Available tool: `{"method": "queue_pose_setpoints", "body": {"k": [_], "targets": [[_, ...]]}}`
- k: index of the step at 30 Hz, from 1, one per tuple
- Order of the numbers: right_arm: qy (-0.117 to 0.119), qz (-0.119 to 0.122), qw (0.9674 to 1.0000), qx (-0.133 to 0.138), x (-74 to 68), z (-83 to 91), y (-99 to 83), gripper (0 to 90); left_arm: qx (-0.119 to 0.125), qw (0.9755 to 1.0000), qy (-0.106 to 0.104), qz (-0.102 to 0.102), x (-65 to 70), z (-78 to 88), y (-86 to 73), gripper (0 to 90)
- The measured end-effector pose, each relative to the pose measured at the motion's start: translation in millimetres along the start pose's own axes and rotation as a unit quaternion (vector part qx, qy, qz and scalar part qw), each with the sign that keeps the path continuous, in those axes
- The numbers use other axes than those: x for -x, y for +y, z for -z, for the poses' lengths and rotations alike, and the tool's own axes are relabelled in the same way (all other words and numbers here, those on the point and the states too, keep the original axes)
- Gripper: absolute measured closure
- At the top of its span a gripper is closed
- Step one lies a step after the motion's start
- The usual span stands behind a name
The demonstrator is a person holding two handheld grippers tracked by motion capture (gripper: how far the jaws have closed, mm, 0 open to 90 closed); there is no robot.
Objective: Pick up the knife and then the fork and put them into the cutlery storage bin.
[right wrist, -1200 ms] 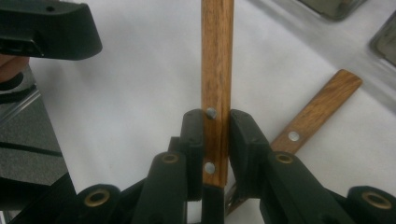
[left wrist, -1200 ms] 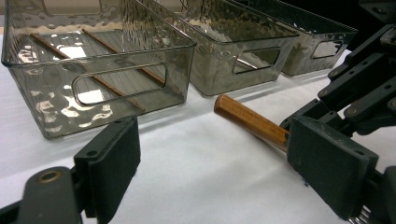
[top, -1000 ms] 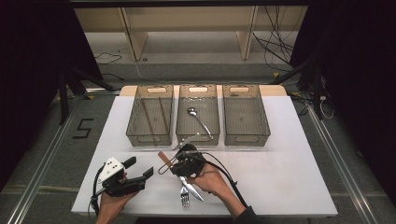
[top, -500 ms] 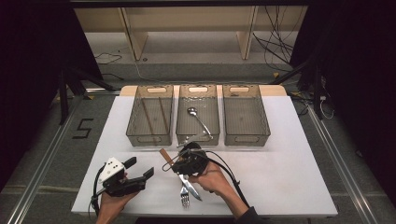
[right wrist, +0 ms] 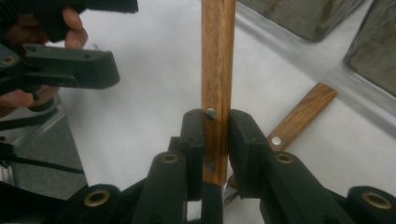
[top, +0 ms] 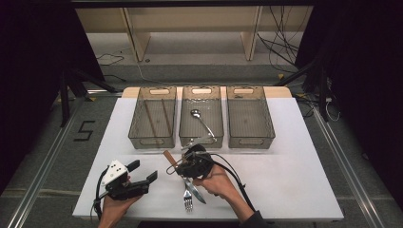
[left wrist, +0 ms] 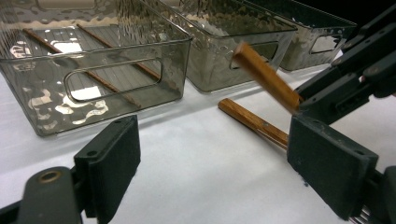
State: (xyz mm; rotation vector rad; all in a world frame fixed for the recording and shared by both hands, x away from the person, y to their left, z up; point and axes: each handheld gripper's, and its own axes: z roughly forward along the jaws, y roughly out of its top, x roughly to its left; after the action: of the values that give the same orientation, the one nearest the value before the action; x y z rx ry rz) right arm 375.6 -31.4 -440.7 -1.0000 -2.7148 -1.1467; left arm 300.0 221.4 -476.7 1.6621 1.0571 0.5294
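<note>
My right gripper (top: 180,165) (right wrist: 216,126) is shut on the wooden handle of a utensil (right wrist: 217,70) (top: 169,156), held just above the white table in front of the middle bin. In the left gripper view that handle (left wrist: 266,77) sticks up at a slant. A second wooden-handled utensil (right wrist: 299,119) (left wrist: 252,122) lies flat on the table under it. My left gripper (top: 142,170) (left wrist: 219,163) hangs open at the front left, pointing toward the held handle with nothing between its pads. A metal fork (top: 188,199) and knife (top: 196,191) lie by the right hand.
Three clear bins stand in a row at the back. The left bin (top: 142,137) (left wrist: 42,116) holds brown chopsticks (top: 148,118), the middle bin (top: 186,137) a metal spoon (top: 199,118), and the right bin (top: 271,135) nothing I can make out. The white table (top: 294,175) ends close to the front.
</note>
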Motion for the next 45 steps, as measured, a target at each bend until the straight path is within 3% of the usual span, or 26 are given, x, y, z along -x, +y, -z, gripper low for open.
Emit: {"method": "queue_pose_setpoints", "body": {"k": [4, 10, 27, 30, 36, 39, 45], "targets": [[-0.016, 0.020, 0.9989, -0.038, -8.1, -16.4, 1.5, 76.8, 0.000, 1.0000, 0.003, -0.002, -0.7, 0.5, 0.3, 17.4], [-0.042, 0.043, 0.9939, -0.092, -15.6, -38.9, 1.1, 76.8, 0.003, 1.0000, 0.005, 0.004, -1.2, 0.8, 0.1, 17.4], [-0.062, 0.062, 0.9888, -0.121, -23.6, -50.5, -1.3, 76.3, 0.003, 1.0000, 0.008, 0.003, -1.5, 1.3, 0.5, 17.4], [-0.059, 0.069, 0.9870, -0.133, -26.0, -52.0, -2.4, 75.2, 0.003, 1.0000, 0.008, 0.002, -1.3, 1.3, 0.6, 17.4], [-0.076, 0.088, 0.9838, -0.137, -31.5, -54.0, -3.0, 75.2, 0.003, 1.0000, 0.007, 0.003, -0.9, 1.2, 0.7, 17.4], [-0.091, 0.101, 0.9804, -0.142, -35.9, -55.4, -2.9, 75.2, 0.003, 1.0000, 0.008, 0.003, -0.5, 1.1, 0.8, 17.4], [-0.093, 0.102, 0.9807, -0.138, -37.7, -55.2, -3.2, 76.8, 0.003, 0.9999, 0.009, 0.003, -1.1, 1.6, 0.8, 17.6]]}}
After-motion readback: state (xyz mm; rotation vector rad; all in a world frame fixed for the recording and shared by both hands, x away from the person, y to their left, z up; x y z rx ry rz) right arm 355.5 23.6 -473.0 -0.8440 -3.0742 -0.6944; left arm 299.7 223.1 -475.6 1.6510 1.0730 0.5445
